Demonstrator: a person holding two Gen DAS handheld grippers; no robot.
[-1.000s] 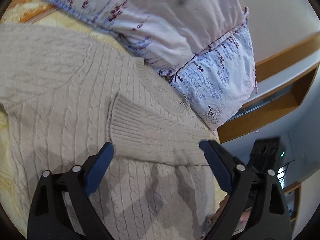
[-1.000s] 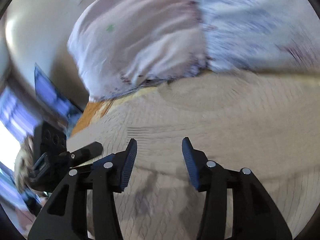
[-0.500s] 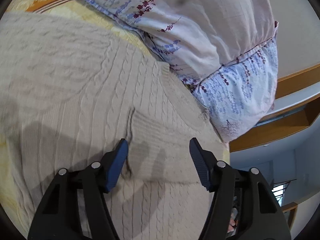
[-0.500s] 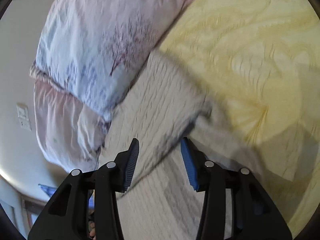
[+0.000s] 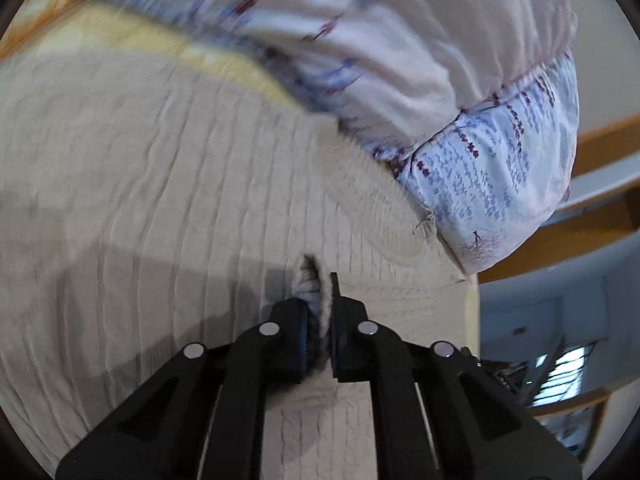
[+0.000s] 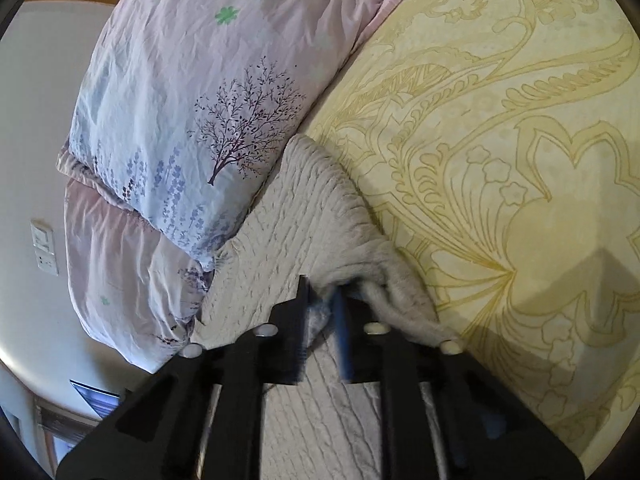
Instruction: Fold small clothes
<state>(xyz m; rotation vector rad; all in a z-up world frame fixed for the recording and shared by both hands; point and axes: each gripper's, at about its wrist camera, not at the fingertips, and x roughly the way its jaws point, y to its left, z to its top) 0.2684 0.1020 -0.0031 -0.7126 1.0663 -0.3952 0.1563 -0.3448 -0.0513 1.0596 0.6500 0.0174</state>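
A beige cable-knit sweater (image 5: 160, 200) lies spread on the yellow patterned bedspread (image 6: 500, 160). My left gripper (image 5: 320, 312) is shut on a pinched fold of the sweater near a ribbed edge, low at the fabric. My right gripper (image 6: 322, 316) is shut on a bunched edge of the sweater (image 6: 304, 216), where the knit gathers into folds next to the bare bedspread. The left wrist view is blurred by motion.
Two floral pillows, pink and pale blue (image 6: 192, 120), lie right behind the sweater; they also show in the left wrist view (image 5: 480, 160). A wooden shelf (image 5: 592, 240) and a white wall with switches (image 6: 44, 248) lie beyond the bed.
Both grippers were open above the sweater; both have now closed on folds of the knit. The right gripper swung from the middle of the sweater to its edge by the bedspread.
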